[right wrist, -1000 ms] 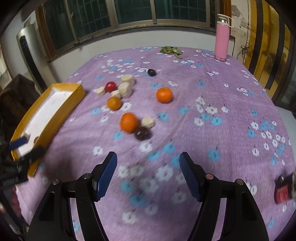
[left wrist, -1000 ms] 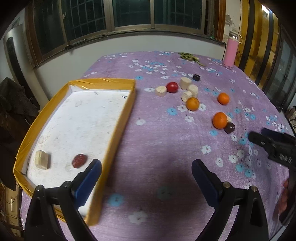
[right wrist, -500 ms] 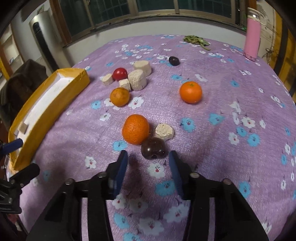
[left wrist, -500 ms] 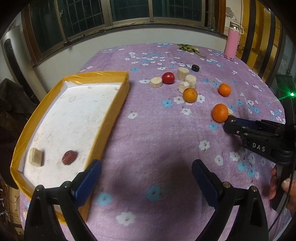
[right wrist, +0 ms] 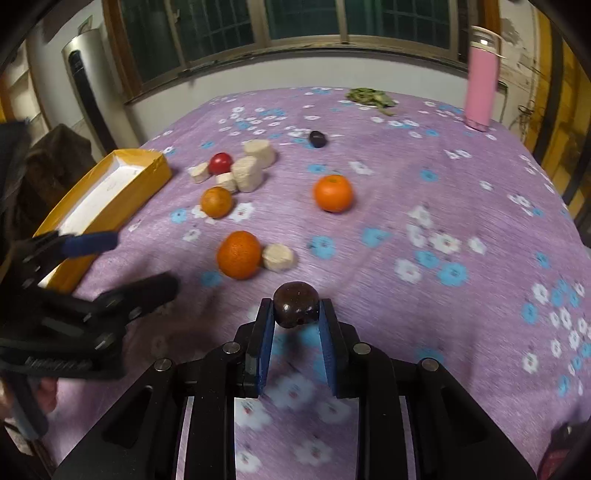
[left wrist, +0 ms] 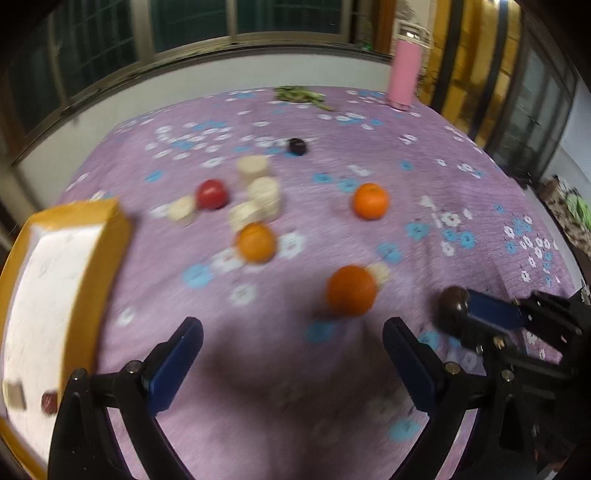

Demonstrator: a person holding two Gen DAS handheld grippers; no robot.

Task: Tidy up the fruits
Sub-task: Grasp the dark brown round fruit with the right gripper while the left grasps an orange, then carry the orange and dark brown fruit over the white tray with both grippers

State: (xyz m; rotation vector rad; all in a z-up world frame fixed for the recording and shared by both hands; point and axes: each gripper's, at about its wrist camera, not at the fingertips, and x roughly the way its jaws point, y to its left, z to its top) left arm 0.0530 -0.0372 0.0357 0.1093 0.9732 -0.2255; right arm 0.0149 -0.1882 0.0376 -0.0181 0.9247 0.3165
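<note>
a home room at night: a table under a purple flowered cloth (right wrist: 443, 177), dark barred windows (right wrist: 295, 18) along the far wall, a pink flask (right wrist: 481, 79) far right, a standing air conditioner (right wrist: 83, 85) far left.

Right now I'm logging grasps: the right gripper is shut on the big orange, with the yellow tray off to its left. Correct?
Not quite. The right gripper is shut on the dark round fruit, not the big orange, which sits free on the cloth. The right wrist view shows it. The yellow tray is off to its left.
</note>
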